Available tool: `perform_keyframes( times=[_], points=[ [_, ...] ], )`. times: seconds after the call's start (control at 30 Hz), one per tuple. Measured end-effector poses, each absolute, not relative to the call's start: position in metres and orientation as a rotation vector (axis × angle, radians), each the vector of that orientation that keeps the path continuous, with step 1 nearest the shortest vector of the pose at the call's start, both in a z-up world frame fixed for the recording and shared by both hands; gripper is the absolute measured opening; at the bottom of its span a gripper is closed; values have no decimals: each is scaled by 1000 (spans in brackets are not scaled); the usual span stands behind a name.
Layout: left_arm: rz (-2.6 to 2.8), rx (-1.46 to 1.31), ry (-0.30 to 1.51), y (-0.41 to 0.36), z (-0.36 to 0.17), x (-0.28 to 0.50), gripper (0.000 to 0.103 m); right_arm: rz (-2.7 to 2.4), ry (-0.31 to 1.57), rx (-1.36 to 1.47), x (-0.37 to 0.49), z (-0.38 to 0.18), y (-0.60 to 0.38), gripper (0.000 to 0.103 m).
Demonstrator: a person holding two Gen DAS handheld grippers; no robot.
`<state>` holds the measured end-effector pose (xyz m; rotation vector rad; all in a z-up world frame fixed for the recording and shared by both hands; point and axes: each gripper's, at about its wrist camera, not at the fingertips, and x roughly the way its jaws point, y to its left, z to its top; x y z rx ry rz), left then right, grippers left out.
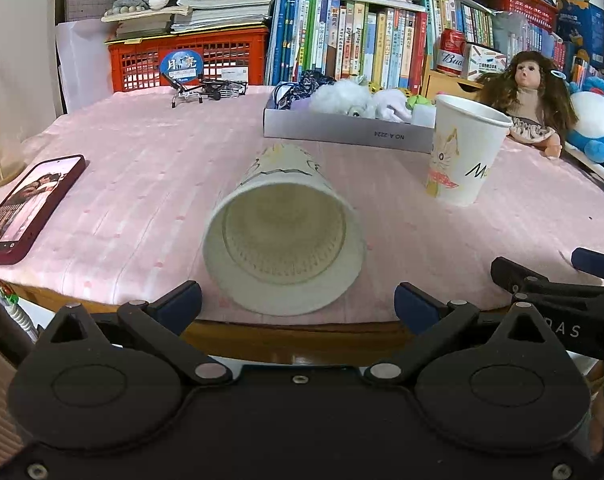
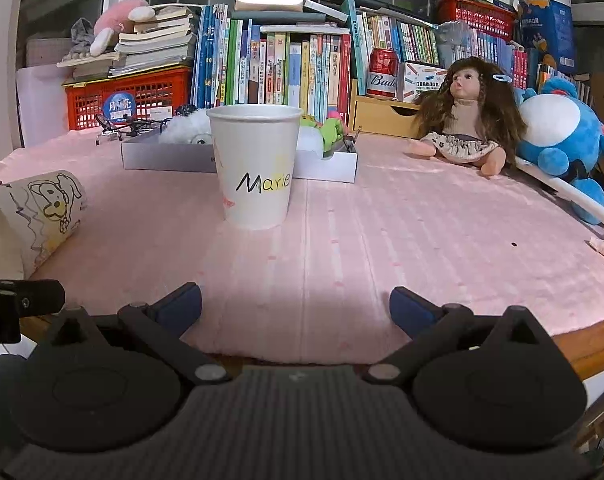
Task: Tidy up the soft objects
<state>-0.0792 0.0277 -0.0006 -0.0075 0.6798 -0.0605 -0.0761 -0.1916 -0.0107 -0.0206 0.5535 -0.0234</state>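
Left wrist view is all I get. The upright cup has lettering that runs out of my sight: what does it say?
Observer: The upright cup reads "Marie" in the right wrist view.
Operator: And the tipped cup's side, which I see only end-on?
Observer: The tipped cup has a cartoon dog drawn on it.
Operator: Is the right gripper open?
Observer: Yes, the right gripper is open and empty, over the pink tablecloth.
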Motion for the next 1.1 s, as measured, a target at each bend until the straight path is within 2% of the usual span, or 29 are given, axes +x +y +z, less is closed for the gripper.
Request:
perform_keyframes(
  times=[1.1],
  points=[
    [-49, 38, 682, 24, -4, -74, 103, -13, 568, -6, -71, -11, -194, 103]
  ],
)
